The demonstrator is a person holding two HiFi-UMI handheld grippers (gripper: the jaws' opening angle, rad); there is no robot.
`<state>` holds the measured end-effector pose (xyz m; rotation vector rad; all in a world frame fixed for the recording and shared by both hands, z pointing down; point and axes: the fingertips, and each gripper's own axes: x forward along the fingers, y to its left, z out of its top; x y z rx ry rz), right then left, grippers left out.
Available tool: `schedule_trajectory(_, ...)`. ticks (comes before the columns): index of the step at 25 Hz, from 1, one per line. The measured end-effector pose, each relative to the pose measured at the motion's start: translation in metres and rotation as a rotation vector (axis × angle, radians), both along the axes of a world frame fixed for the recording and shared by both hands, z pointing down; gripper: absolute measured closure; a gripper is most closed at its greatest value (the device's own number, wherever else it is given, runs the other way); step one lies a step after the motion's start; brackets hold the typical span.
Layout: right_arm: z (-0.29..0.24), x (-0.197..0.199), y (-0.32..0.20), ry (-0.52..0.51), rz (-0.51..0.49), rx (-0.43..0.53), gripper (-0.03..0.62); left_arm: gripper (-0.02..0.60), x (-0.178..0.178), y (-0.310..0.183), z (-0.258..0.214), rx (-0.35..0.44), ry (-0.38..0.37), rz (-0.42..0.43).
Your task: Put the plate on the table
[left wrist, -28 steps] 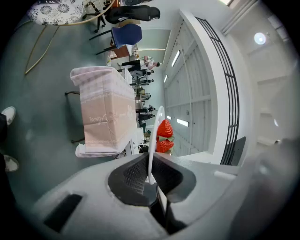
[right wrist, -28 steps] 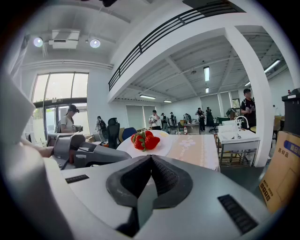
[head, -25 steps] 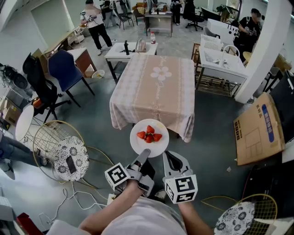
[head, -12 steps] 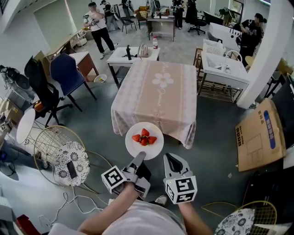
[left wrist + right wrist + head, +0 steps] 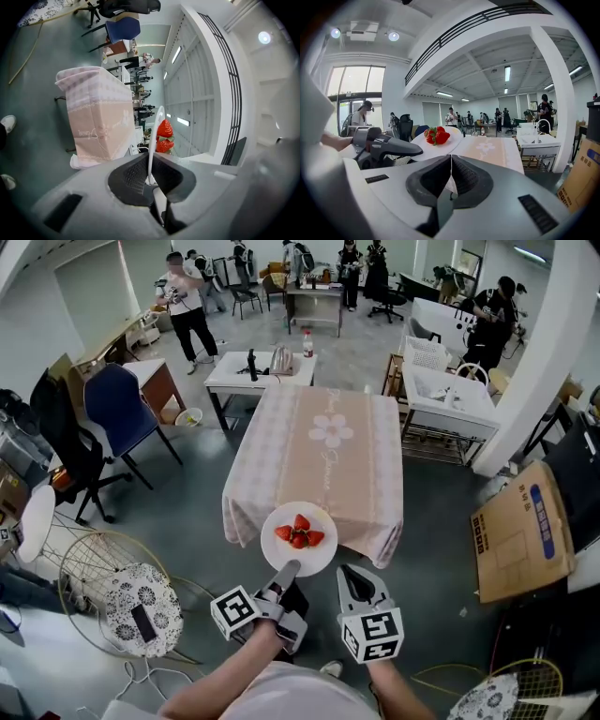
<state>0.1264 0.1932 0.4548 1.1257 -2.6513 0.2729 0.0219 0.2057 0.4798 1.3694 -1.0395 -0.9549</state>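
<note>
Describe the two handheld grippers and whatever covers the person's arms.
The left gripper and right gripper have grey moulded bodies, black ribbed jaws, and each carries a white cube printed with black square markers. The person wears a light top; no sleeves cover the forearms.

Bright even ceiling light; fisheye warp w/ dark corners.

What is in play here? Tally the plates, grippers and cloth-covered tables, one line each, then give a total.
plate: 1
grippers: 2, the left gripper and the right gripper
cloth-covered table: 1
Total: 4
</note>
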Motion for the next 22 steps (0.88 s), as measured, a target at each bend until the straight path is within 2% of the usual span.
schedule_trajectory(10,-0.004,-0.066,-0.041,0.037,0.066,-0.026,0.589,0.563,-0.054,-0.057,-0.01,0.028,0.043,0.132)
schedule_trajectory(14,-0.002,-0.09,-0.054,0.039,0.108,-0.028,0.589,0.563,-0.077,-0.072,-0.008,0.037,0.025,0.175)
schedule_trajectory(22,-0.006,-0.132,-0.074,0.038,0.135,-0.022,0.589,0.563,-0.12,-0.089,-0.004,0.022,0.064,0.168)
